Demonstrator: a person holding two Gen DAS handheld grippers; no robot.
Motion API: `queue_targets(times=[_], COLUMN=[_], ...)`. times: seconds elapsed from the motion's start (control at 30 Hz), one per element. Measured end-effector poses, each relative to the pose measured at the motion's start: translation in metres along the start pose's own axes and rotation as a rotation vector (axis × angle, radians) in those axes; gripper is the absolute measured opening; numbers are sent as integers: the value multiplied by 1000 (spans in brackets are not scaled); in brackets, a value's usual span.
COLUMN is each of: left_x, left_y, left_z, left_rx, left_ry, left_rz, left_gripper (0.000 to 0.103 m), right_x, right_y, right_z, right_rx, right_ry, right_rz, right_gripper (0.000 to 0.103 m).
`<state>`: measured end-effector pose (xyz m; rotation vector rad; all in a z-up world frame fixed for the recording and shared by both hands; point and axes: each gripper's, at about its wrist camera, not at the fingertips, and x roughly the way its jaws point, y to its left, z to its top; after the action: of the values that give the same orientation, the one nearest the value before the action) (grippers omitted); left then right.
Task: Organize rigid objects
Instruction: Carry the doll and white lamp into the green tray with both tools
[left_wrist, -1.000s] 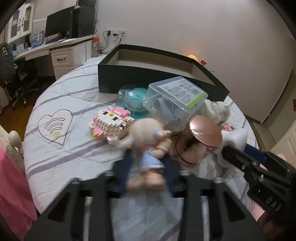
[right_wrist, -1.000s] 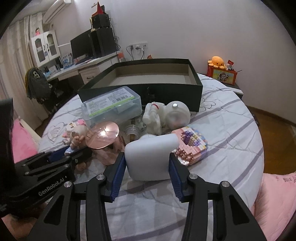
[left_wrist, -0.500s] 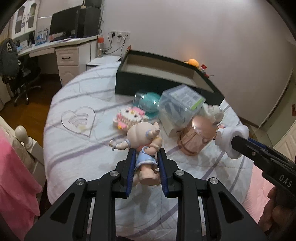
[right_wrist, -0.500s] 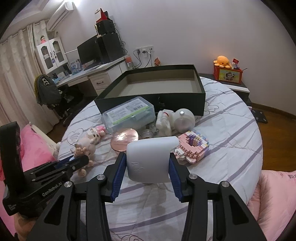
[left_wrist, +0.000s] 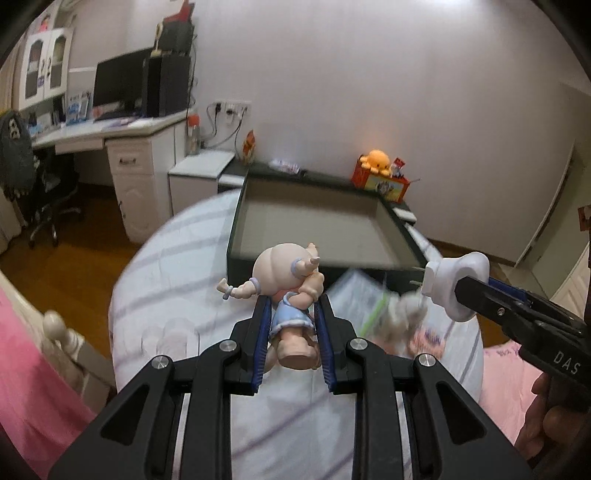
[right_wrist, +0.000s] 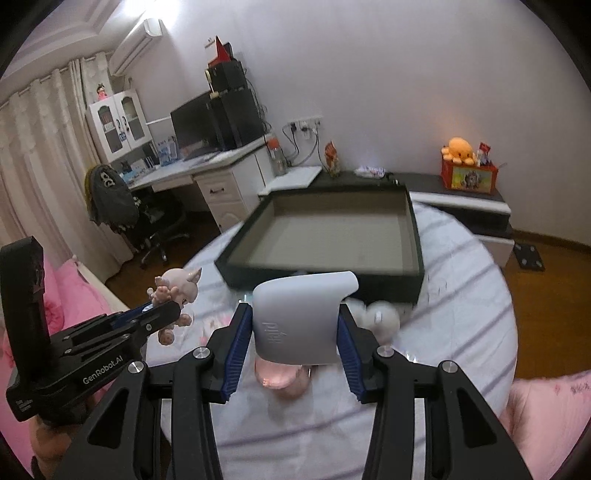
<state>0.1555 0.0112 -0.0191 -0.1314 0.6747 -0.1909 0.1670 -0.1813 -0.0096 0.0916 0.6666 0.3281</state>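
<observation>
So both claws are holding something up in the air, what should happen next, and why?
Probably carry both forward over the dark box. The left gripper is clamped on the doll, the right gripper on the white device, and the box ahead shows nothing inside.

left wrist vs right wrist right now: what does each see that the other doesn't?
Left wrist only: the baby doll's blue dress and feet between the left hand-held gripper's pads, and the white device seen side-on.
Right wrist only: the air conditioner, curtains, and the device's broad face in the right hand-held gripper.
Both: the empty dark tray, orange octopus plush, desk with monitor, striped bed cover.
</observation>
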Motion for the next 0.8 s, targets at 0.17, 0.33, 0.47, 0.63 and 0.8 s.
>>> queue_targets(times=[0.17,0.33,0.47,0.63,0.8], left_x=[32,98,153,192,198], left_y=[-11,-18,-16,-10,-10], left_z=[43,65,63,51,46], left_rx=[28,45,35,29,41], left_ry=[-25,43,135,224,244], left_rz=[-5,-3,0,15,72], left_gripper=[24,24,24,25,60], right_x=[21,76,122,169,185], right_y=[-10,-35,-54,-70,-73], right_z=[38,68,72,66,59], right_rx=[-7,-1,19,30,22], right_ry=[-27,15,84,184,238], right_rz=[-14,-40,-50,-63,-87], right_gripper=[46,46,46,46,60])
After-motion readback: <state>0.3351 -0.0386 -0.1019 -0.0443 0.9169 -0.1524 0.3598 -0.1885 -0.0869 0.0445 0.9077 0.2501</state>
